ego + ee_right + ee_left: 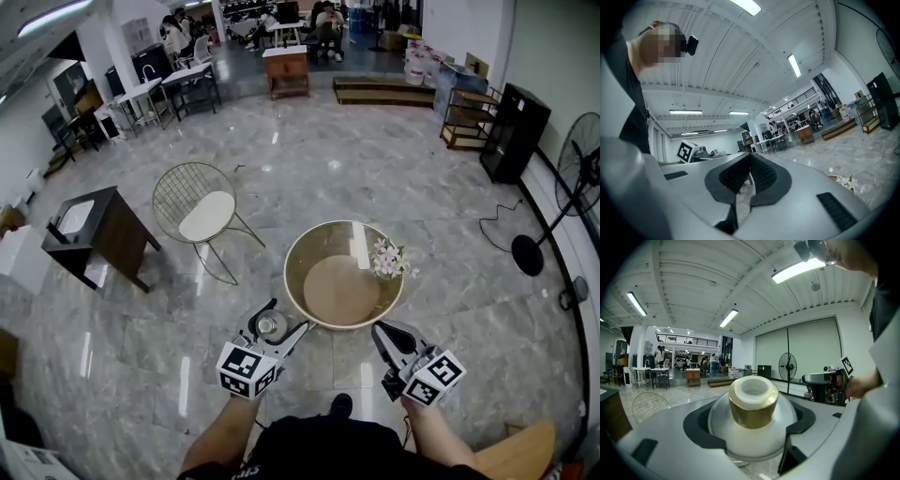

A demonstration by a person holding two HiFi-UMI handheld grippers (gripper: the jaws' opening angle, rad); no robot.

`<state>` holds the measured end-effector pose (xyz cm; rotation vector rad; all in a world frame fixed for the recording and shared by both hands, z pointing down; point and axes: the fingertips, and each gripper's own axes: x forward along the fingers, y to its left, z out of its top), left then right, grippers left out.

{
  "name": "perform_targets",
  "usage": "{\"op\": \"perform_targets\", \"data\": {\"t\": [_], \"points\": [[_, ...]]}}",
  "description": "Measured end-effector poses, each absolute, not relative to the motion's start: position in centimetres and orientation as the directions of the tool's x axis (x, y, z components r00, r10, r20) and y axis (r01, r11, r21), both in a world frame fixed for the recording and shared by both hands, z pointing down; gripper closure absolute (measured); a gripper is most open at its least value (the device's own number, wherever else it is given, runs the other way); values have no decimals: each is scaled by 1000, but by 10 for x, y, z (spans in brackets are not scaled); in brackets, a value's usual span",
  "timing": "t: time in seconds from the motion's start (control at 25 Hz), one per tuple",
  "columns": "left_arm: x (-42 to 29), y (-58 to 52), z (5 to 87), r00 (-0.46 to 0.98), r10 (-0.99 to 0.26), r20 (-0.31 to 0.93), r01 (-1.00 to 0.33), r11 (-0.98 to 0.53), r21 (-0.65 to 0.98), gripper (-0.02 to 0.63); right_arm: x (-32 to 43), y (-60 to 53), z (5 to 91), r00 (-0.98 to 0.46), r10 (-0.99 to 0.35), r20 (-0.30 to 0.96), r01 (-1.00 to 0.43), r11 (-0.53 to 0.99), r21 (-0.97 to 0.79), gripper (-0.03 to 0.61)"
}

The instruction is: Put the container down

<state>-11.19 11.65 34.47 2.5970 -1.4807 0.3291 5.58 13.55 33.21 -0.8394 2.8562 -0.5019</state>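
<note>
A small rounded silver container (268,326) with a gold collar and a white mouth sits between the jaws of my left gripper (284,318), which is shut on it. In the left gripper view the container (753,401) fills the middle, with the dark pads (701,425) pressed against its sides. It hangs above the floor, just short of the near rim of a round gold-rimmed table (298,300). White flowers (389,258) lie on the table's right side. My right gripper (379,331) is shut with nothing in it, its ribbed pads (761,174) pressed together.
A wire chair with a white seat (202,211) stands left of the table, and a dark side table (98,234) stands farther left. A standing fan (574,178) and a black cabinet (514,131) are at the right. A wooden edge (511,455) shows at the bottom right.
</note>
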Motion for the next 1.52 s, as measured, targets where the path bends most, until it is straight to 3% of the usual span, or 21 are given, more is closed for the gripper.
{"op": "perform_targets", "data": {"t": [0.76, 1.52], "points": [[-75, 5, 364, 504, -824, 258, -856, -516, 24, 270, 90, 32, 339, -837, -548, -3, -514, 786, -344, 534], [-162, -196, 406, 576, -763, 291, -807, -587, 60, 270, -11, -164, 368, -795, -599, 98, -587, 718, -374, 541]]}}
